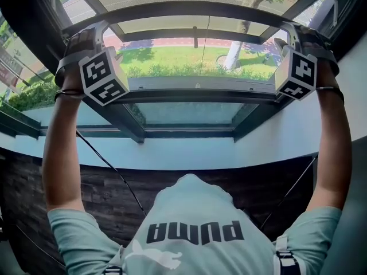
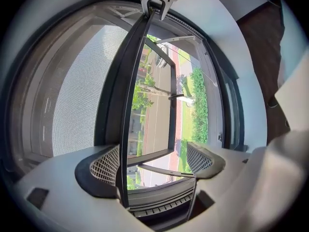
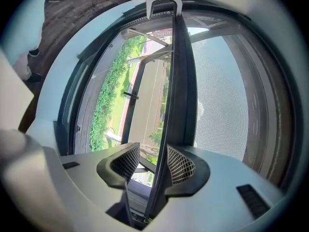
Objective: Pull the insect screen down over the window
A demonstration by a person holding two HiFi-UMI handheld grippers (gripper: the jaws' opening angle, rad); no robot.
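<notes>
Reaching, head view: left gripper and right gripper up at the insect screen bar, high across the window.
Left gripper view: jaws wide apart, bar close by one of them (unclamped).
Right gripper view: jaws apart, bar between, ungripped.

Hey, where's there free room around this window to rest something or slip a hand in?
The pale window ledge, between the dark frame and the dark textured wall, looks bare. The dark screen pull bar is free mid-span; its ends are crowded by the left claw and right claw.
</notes>
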